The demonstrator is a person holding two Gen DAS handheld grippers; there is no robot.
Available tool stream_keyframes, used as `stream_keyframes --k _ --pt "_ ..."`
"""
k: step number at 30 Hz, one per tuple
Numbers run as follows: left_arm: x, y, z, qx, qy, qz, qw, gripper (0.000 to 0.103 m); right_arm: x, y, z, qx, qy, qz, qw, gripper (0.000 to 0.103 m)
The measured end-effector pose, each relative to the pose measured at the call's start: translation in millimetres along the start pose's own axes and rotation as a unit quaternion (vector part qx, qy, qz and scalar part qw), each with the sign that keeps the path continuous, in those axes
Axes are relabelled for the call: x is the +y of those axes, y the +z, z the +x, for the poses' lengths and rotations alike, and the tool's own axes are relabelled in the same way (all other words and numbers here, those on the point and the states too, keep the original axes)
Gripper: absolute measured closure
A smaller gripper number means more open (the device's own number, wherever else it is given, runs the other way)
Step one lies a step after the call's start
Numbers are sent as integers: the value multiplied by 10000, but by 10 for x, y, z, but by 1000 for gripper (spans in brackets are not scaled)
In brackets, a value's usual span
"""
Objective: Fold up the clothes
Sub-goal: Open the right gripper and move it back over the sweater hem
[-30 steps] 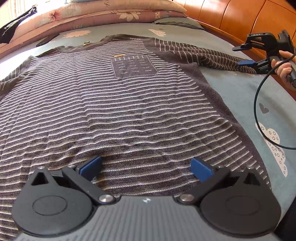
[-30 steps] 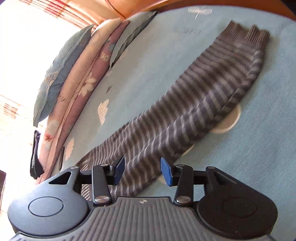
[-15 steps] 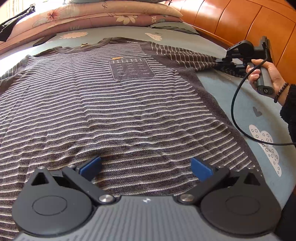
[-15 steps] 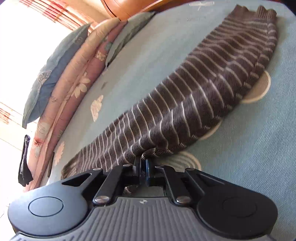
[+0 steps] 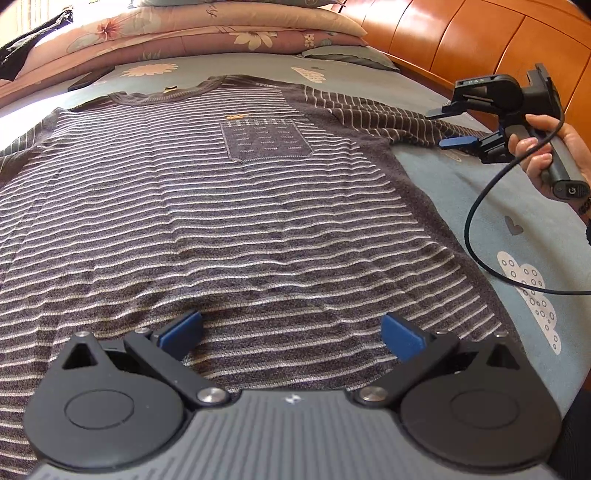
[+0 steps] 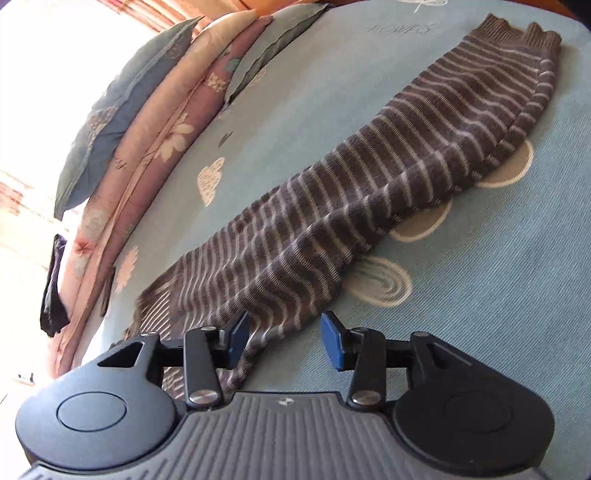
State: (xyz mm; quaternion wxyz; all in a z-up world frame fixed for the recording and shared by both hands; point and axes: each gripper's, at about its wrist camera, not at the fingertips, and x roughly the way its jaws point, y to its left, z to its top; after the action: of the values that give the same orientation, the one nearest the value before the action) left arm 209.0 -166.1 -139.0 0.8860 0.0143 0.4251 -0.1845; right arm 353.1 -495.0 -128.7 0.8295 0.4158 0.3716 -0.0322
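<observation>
Fingers (image 5: 181, 332) of both grippers stand spread and empty, left gripper (image 5: 291, 330) over the hem of the striped sweater (image 5: 236, 221) lying flat on the bed (image 6: 461, 314), right gripper (image 6: 284, 338) straddling its outstretched sleeve (image 6: 369, 199), seemingly poised to grasp.

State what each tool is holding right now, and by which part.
Nothing is held. The left tool is open above the sweater body; the right tool is open around the sleeve.

Blue printed bedsheet (image 5: 480, 206) over bed; stacked floral pillows (image 5: 207, 33) at far end; glossy orange wooden headboard (image 5: 461, 40) alongside; bright daylight beyond pillows.
</observation>
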Motion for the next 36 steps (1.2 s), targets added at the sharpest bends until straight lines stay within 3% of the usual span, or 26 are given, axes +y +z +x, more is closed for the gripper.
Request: stream_keyframes --k 5,8,10,11,16,17,19,24,27,31,33,36 --pt "-1 -7 -15 19 -26 100 9999 1 470 -384 273 810 77 -1028 9914 52" --pt "27 -12 -29 12 -93 101 9999 1 660 -570 432 922 -46 -1586 9830 53" --pt "47 -15 -37 2 -133 78 9999 1 770 -638 483 731 -279 -2084 9749 73" --pt "55 -17 -40 -1 -147 67 9999 1 802 -637 497 568 -486 -2301 9703 96" --pt "107 -12 -71 20 -227 -34 9997 1 811 -546 447 394 -747 -2251 9707 93" --pt "126 -6 -85 41 -249 -86 9996 1 845 -560 369 317 -771 -2315 9693 85" --pt "179 -4 -127 69 -316 -277 9991 1 913 -589 217 217 -751 -2424 9670 85" --pt "328 -29 -234 131 -515 -779 9955 1 1000 -815 45 1059 -269 -2307 9669 84" --pt "367 -66 -314 227 -464 -820 9953 1 867 -1029 147 1612 -485 -2101 9631 83" --pt "428 -167 -466 372 -212 -595 9973 1 711 -1128 -49 1701 -855 -1833 9644 85" --pt "474 -219 -533 398 -112 -543 9977 1 676 -1164 -188 1701 -1048 -1706 9649 74" --pt "550 -297 -650 410 -45 -559 9976 1 679 -1372 -323 1695 -959 -1618 9674 64"
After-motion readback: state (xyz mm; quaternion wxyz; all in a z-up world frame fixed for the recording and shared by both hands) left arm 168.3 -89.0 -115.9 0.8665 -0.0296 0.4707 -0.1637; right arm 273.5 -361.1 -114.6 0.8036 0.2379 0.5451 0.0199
